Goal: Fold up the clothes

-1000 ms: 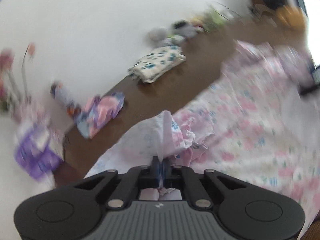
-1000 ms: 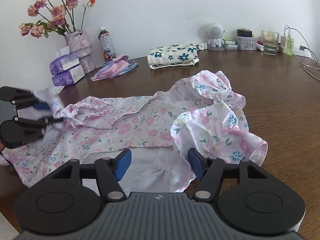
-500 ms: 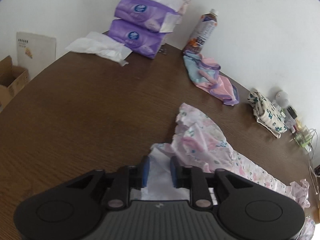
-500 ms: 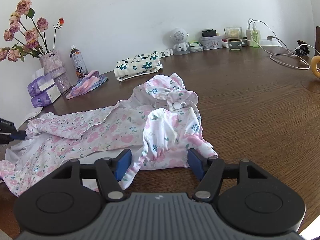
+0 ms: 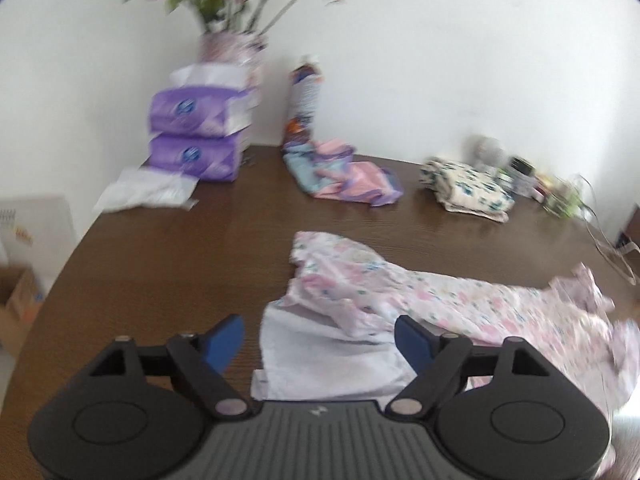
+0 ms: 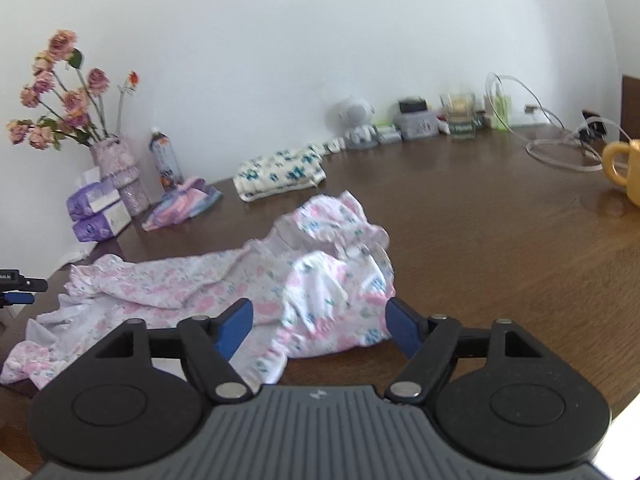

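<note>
Currently, in the left wrist view, the left tongs stand with their blue fingers spread wide apart and grip nothing; half a second ago they were nearly together over the white lining. The floral garment lies on the brown counter, its white lining edge between the two fingers and its pink-flowered body running off to the right. Beyond it, against the wall, stand two stacked purple tissue packs, a bottle and a vase of flowers. A pink and blue cloth lies beside the bottle, and a folded cream cloth with blue flowers lies further right. This view is blurred, and the camera now faces the wall more squarely than before.

In the right wrist view, the right tongs are likewise spread apart and empty, as they were in both earlier frames. The floral garment lies crumpled in front of them, its bunched ruffled end between the fingers and the rest trailing left toward the counter edge. The left tongs show at the far left edge, just beside the garment's end. A yellow mug now shows at the right edge, where a ring-shaped yellow item showed before.
</note>
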`<state>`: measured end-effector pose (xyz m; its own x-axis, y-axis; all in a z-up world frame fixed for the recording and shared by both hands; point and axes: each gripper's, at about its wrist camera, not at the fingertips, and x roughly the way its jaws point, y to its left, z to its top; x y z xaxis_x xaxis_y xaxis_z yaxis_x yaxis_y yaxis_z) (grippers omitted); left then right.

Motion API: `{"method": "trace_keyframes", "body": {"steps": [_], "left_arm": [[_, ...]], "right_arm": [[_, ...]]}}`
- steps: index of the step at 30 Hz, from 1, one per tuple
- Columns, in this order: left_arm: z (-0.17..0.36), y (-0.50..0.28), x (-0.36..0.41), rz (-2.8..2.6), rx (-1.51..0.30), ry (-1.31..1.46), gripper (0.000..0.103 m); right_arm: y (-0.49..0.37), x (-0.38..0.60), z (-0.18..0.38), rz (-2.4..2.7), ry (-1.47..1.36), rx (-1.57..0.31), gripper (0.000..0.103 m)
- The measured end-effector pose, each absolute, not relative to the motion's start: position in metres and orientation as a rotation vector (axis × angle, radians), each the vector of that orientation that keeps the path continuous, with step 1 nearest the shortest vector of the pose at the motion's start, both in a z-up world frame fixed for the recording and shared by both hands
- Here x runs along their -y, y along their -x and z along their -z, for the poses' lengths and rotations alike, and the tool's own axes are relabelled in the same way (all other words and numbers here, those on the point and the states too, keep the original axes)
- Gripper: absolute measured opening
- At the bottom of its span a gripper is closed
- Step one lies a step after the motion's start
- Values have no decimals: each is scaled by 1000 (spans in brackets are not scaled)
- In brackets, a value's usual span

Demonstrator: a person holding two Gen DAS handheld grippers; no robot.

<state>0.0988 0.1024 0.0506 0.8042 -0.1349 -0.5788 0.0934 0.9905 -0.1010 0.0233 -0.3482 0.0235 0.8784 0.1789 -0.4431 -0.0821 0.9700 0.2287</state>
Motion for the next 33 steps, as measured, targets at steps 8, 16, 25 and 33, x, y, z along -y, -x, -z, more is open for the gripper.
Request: {"method": "trace_keyframes", "body": {"steps": [8,16,25,33], "left_arm": [[-59,-80,-53,271,-557,-64,95],[-49,-81,-27,336,-559,-151,95],[-49,-94,-22,368,-562,-255,95],[-28,-126,4,416,-599,-501,83]], "right_arm": [[-31,298,-41,-272,-99,-452,97],[-52,258,-39,-337,-32,-485,97],[-67,250,-36,-315,65,-509,95],[-99,248,-41,-353,221,-542,67]]}}
